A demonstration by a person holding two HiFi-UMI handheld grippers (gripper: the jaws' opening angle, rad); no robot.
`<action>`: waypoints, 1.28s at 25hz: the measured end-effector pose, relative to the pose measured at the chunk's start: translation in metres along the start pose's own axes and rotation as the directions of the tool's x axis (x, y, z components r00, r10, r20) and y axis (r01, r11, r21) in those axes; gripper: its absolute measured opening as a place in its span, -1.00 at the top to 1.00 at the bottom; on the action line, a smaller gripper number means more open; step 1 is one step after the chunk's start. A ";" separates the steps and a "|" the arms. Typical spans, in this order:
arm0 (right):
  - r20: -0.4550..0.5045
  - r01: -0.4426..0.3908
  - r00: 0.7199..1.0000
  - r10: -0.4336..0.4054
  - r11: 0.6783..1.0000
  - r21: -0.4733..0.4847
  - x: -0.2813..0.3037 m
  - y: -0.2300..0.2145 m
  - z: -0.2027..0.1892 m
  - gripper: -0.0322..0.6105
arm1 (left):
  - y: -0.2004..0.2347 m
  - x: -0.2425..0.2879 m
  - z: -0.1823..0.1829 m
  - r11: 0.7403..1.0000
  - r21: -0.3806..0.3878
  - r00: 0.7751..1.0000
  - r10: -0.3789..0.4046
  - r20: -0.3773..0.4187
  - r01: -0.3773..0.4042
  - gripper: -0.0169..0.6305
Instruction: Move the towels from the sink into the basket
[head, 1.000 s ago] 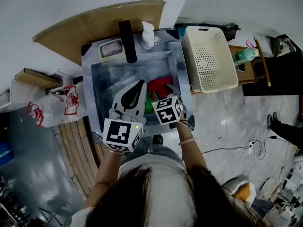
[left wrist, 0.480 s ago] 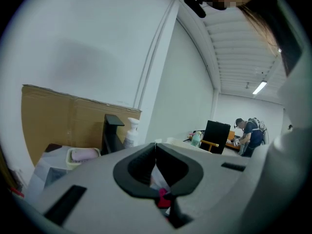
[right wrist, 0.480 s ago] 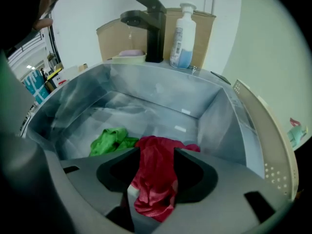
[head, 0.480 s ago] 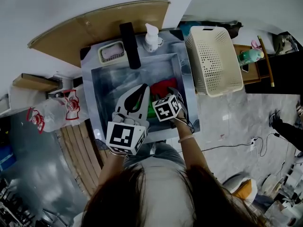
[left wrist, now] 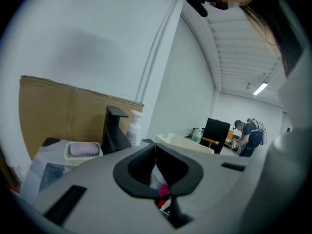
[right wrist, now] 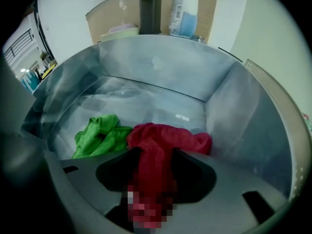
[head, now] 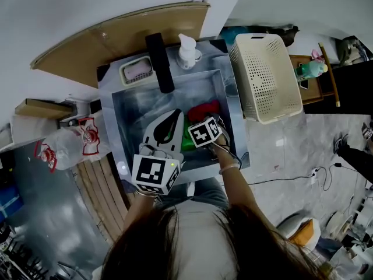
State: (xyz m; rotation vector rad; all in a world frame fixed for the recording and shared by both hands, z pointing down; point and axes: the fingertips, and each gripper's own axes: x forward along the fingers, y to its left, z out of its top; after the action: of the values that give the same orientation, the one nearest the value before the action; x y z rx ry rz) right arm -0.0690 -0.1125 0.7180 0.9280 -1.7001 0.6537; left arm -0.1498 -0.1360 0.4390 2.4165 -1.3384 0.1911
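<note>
Head view: the sink [head: 133, 101] is a deep steel box with smooth, shiny walls, and both towels lie at its bottom, so nothing has been moved yet. The basket [head: 265, 77] (cream plastic, rectangular, full of holes) stands just right of the sink, and I see no towel in it.

The red towel [right wrist: 168, 138] is a soft crumpled heap toward the right wall. The green towel [right wrist: 97, 135] is a smaller wad that touches its left edge.

The change since a second ago is that my right tongs [right wrist: 153, 162] have gone a little deeper into the sink, right onto the red towel. Their jaws are opening wide, and a fold of red cloth is bunched up between them. I judge the pads are not clamped on it yet. That puts me at the start of the first pick. The next move calls for squeezing on the red fold, lifting it clear of the rim and carrying it right to the basket. Loose cloth may drag the green towel along.

My left tongs [head: 169, 114] have hardly moved. They hang over the sink's near left part, clenched on nothing, with the grey plastic jaws and black pads meeting at the tip.
</note>
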 end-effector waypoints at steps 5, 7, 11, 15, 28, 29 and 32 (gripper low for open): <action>-0.006 -0.063 0.998 0.064 0.992 0.113 0.002 0.001 0.000 0.29 | 0.002 0.000 -0.001 1.000 -0.010 1.000 -0.008 -0.006 0.008 0.92; -0.002 -0.086 0.996 0.088 0.986 0.144 0.002 0.003 -0.001 0.41 | 0.003 0.000 -0.002 1.000 -0.014 1.000 -0.008 -0.007 0.008 0.92; -0.001 -0.065 0.998 0.065 0.991 0.120 0.002 0.002 -0.002 0.69 | 0.003 -0.001 -0.002 1.000 -0.013 1.000 -0.003 -0.008 0.003 0.92; 0.029 -0.061 0.998 0.058 0.991 0.123 -0.008 -0.001 0.003 0.71 | 0.004 -0.003 -0.001 1.000 -0.010 1.000 0.008 -0.005 -0.008 0.92; 0.213 -0.053 0.977 0.028 0.992 0.111 -0.081 -0.012 0.029 0.71 | -0.008 -0.003 0.006 0.998 -0.008 0.998 0.057 0.019 -0.056 0.92; 0.230 -0.055 0.973 0.029 0.992 0.109 -0.088 -0.013 0.032 0.71 | -0.010 -0.003 0.008 0.998 -0.006 0.998 0.061 0.020 -0.061 0.92; 0.275 -0.052 0.961 0.029 0.996 0.075 -0.110 -0.012 0.038 0.71 | -0.016 -0.003 0.010 0.998 -0.005 0.997 0.071 0.021 -0.070 0.92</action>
State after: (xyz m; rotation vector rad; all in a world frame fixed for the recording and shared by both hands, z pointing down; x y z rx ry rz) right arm -0.0618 -0.1203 0.6015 1.0835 -1.9535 0.6488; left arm -0.1385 -0.1295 0.4252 2.3765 -1.4334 0.1815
